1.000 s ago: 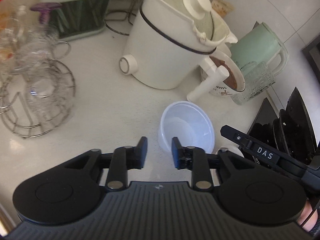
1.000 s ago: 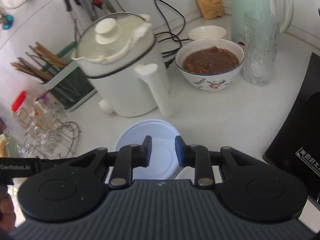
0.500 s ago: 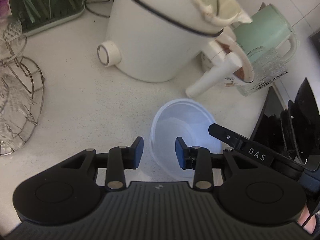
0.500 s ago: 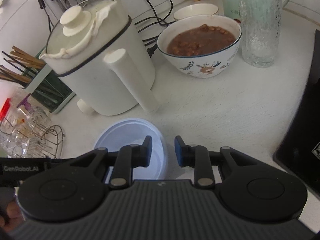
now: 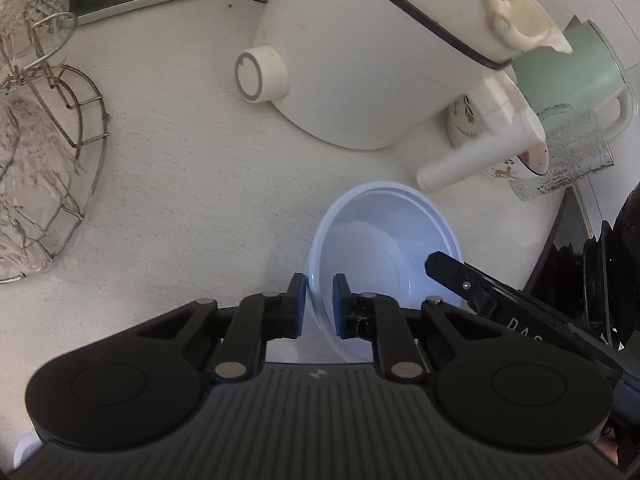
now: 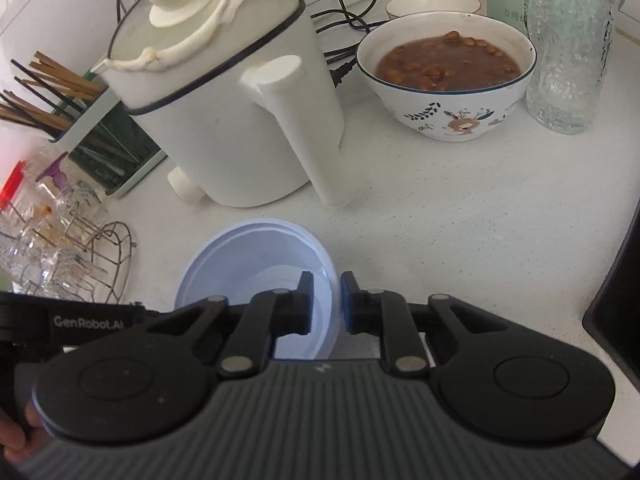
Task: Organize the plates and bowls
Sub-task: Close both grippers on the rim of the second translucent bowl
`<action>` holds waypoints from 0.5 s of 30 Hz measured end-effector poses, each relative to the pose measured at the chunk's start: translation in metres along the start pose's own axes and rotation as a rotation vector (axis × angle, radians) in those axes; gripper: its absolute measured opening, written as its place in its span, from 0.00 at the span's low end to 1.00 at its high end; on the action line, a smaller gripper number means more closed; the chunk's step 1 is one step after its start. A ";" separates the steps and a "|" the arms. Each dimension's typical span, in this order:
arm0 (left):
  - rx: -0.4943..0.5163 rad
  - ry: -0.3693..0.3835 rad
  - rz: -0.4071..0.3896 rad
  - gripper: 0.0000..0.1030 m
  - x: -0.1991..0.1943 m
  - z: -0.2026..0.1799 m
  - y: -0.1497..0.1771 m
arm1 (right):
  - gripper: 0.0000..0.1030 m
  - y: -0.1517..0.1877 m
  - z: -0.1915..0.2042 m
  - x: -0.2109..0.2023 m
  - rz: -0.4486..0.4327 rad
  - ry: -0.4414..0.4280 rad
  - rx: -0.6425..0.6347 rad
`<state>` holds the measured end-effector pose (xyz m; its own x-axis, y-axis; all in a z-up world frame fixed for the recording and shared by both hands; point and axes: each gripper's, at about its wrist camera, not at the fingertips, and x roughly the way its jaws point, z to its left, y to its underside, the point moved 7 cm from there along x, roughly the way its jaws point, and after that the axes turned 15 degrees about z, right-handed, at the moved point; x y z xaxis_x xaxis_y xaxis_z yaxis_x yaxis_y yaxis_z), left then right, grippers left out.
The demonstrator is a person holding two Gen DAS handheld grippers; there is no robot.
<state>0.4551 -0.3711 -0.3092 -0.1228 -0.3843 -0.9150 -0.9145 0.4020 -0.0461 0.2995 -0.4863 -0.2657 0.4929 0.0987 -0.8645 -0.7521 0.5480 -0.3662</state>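
A pale blue translucent plastic bowl stands on the white counter, also in the right wrist view. My left gripper straddles the bowl's near-left rim, one finger outside and one inside, narrowly open with a small gap to the wall. My right gripper straddles the bowl's right rim the same way; its tip shows in the left wrist view. A patterned bowl of bean soup stands behind, with a small empty white bowl beyond it. Dark plates stand on edge at the right.
A white electric pot with a long handle stands just behind the blue bowl. A ribbed glass and mint kettle are at the right. A wire rack of glasses and a chopstick holder are at the left.
Both grippers moved forward and down to the blue bowl. Their fingers now straddle its rim on opposite sides, and the left gripper's gap has narrowed.
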 end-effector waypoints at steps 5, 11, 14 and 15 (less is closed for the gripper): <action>0.000 -0.004 -0.003 0.12 -0.006 0.005 0.001 | 0.09 -0.001 0.003 -0.001 -0.002 0.005 -0.003; 0.020 -0.017 -0.019 0.12 -0.021 0.004 0.002 | 0.09 0.001 0.010 -0.009 -0.017 -0.001 0.006; 0.018 -0.003 -0.029 0.12 -0.032 0.007 0.007 | 0.09 0.004 0.015 -0.017 -0.030 -0.016 0.006; 0.016 0.000 -0.030 0.12 -0.036 0.008 0.010 | 0.09 0.004 0.017 -0.019 -0.031 -0.023 0.007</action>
<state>0.4534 -0.3471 -0.2799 -0.0953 -0.3964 -0.9131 -0.9115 0.4034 -0.0800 0.2944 -0.4717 -0.2447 0.5260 0.1003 -0.8446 -0.7331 0.5568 -0.3904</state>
